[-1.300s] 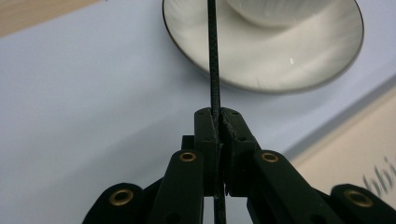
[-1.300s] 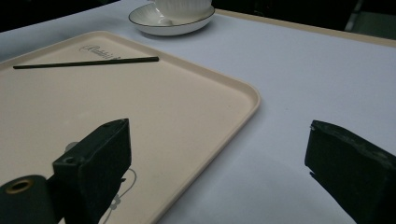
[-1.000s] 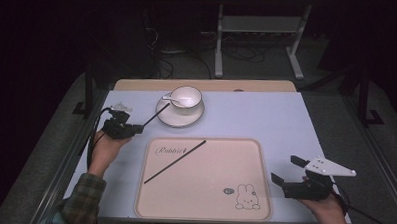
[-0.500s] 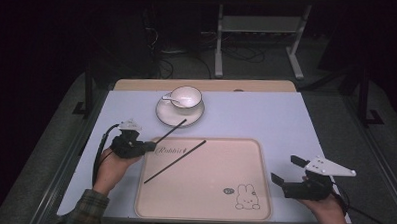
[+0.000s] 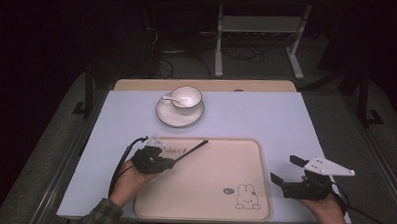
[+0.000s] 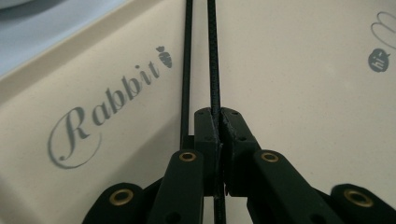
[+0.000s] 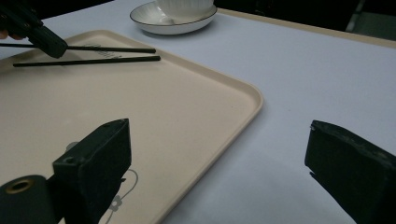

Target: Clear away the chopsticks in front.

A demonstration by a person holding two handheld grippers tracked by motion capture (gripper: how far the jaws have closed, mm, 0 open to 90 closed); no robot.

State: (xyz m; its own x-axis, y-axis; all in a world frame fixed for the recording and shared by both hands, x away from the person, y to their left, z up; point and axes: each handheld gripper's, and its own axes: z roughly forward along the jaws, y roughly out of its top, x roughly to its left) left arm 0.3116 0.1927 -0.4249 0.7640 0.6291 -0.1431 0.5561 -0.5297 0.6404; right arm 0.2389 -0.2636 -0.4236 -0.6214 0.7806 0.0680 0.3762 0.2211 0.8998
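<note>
Moved in from the table's left edge and now over the tray's [image 5: 245,158] near-left part: left gripper [image 5: 157,158], jaws pressed together on one black chopstick [image 6: 214,70], seen clamped between the pads in the left gripper view. Runs from the jaws up toward the tray's far rim, just past the word "Rabbit" [image 6: 109,105]. Second chopstick [image 6: 187,70] close beside it, nearly parallel, lying on the tray surface; looks free of the jaws. Shifted too since earlier: both sticks, then spread diagonally across the tray, now bunched near its far-left corner. Appear in the right gripper view as two dark rods [image 7: 88,55] near the far rim. Right gripper [image 5: 297,175] unchanged, off the tray's right edge above the pale blue table [image 5: 266,114], jaws wide apart and holding nothing. Cup [image 5: 186,97] with a spoon [image 5: 170,98], on a saucer [image 5: 179,116], well beyond the tray. Printed rabbit [image 5: 246,196] at the tray's near-right corner.
</note>
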